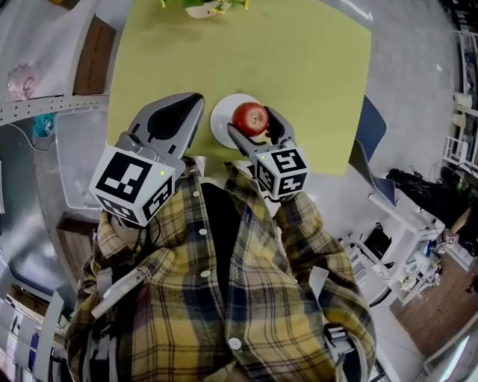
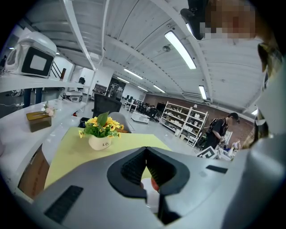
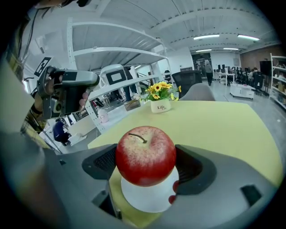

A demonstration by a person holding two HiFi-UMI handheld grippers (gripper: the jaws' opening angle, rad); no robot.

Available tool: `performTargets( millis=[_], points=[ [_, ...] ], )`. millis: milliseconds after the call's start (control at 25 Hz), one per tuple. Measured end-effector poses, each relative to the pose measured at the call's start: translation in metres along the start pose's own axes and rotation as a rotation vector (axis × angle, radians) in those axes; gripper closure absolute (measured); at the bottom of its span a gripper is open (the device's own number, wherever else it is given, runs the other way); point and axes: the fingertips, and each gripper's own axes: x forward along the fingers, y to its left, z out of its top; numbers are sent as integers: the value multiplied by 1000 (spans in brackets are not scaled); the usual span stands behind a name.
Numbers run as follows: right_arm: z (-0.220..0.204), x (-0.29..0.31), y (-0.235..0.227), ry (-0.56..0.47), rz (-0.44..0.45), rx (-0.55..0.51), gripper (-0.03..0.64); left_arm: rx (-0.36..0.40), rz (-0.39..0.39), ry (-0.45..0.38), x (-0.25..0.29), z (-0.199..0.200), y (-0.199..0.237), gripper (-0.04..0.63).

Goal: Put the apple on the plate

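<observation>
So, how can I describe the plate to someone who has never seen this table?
Look at the yellow-green table, at the edge nearest the person, opposite the flower pot. The plate lies there under the red apple; it is the only flat, round, plain white thing.

Long ceiling strip lights (image 2: pixel 181 50) lit the scene brightly and evenly, leaving only soft shadows on the yellow table (image 1: pixel 314 74). Fisheye bending curved every edge, and black corners ringed both gripper views. The apple (image 3: pixel 145 155) showed crisp, with a faint sheen; distant shelving (image 2: pixel 178 115) was soft.
</observation>
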Motion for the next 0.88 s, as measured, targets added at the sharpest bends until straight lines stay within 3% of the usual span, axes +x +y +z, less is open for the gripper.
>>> performTargets(
  millis=[400, 880],
  points=[
    [-33, 17, -7, 80, -34, -51, 239, -12, -9, 31, 6, -6, -4, 588],
    [-53, 34, -4, 104, -8, -86, 239, -23, -11, 61, 11, -13, 3, 588]
  ],
)
